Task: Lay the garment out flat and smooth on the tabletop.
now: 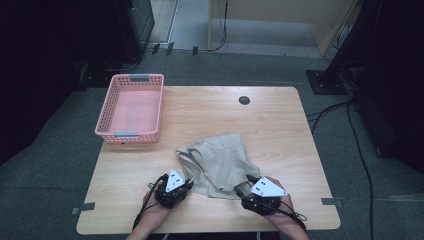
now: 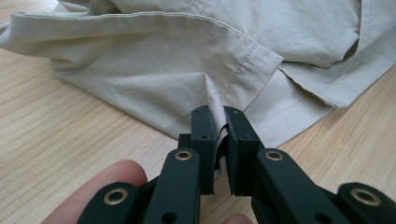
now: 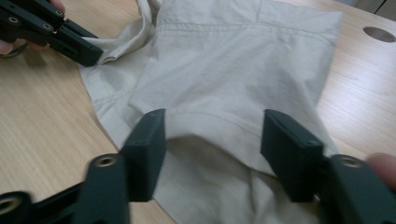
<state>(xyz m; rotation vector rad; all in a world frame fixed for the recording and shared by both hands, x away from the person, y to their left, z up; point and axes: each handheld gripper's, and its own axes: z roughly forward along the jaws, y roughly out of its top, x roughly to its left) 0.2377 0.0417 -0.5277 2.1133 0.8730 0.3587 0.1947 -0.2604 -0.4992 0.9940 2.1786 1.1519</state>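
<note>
A crumpled beige garment (image 1: 220,160) lies on the wooden table (image 1: 275,130), near its front edge. My left gripper (image 1: 188,185) sits at the garment's front left corner. In the left gripper view, my left gripper (image 2: 219,116) is shut on a fold of the garment (image 2: 154,65) near its hem. My right gripper (image 1: 246,181) is at the garment's front right edge. Its jaws stand wide apart in the right gripper view, where my right gripper (image 3: 215,121) hovers open over the garment (image 3: 233,60) without pinching it. The left gripper (image 3: 70,42) also appears there at the upper left.
A pink plastic basket (image 1: 106,110) stands empty at the table's far left corner. A dark round grommet hole (image 1: 244,100) sits near the far edge. Bare wood lies to the right of the garment and behind it. Cables run across the floor around the table.
</note>
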